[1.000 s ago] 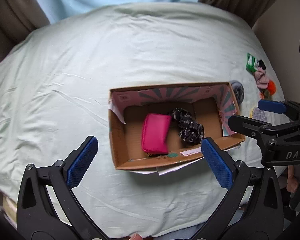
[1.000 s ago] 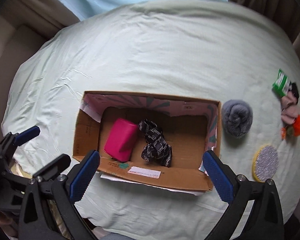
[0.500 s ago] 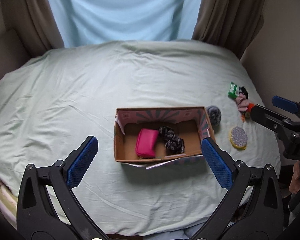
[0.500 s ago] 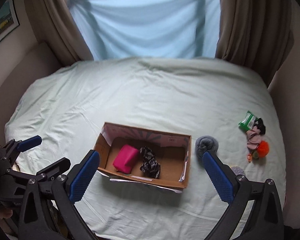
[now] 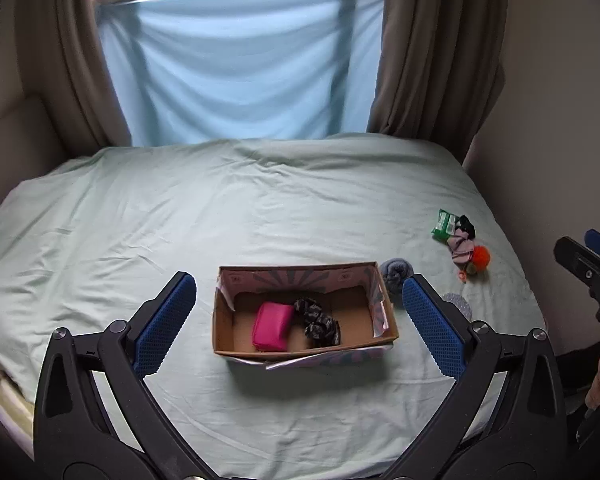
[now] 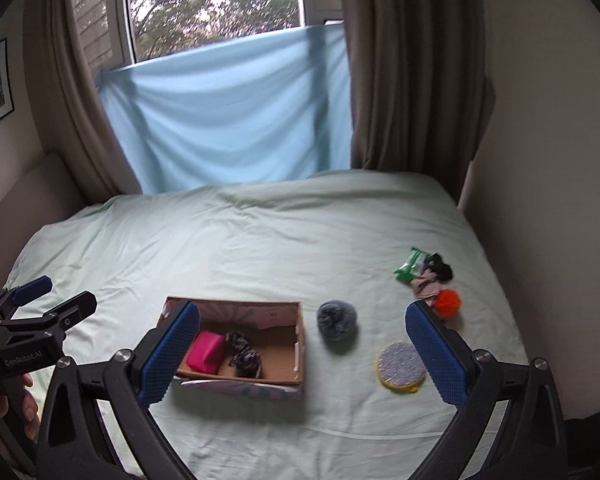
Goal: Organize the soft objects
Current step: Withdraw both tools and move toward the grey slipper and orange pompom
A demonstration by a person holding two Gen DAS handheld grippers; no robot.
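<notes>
On the pale green bed (image 6: 260, 240), the grey fuzzy ball (image 6: 337, 319) sits just right of the cardboard box (image 6: 288, 379). It looks light and squashy, so I'd pinch it across its middle. My left gripper (image 5: 300, 322) and right gripper (image 6: 304, 354) both hang empty, jaws spread wide.

The left tongs (image 5: 299, 323) are spread wide with nothing between the blue pads (image 5: 165, 323). The right tongs (image 6: 303, 354) gape as wide, also empty, pads (image 6: 435, 356) at 3 and 9 o'clock. A hand (image 6: 4, 408) grips the left handle.
</notes>
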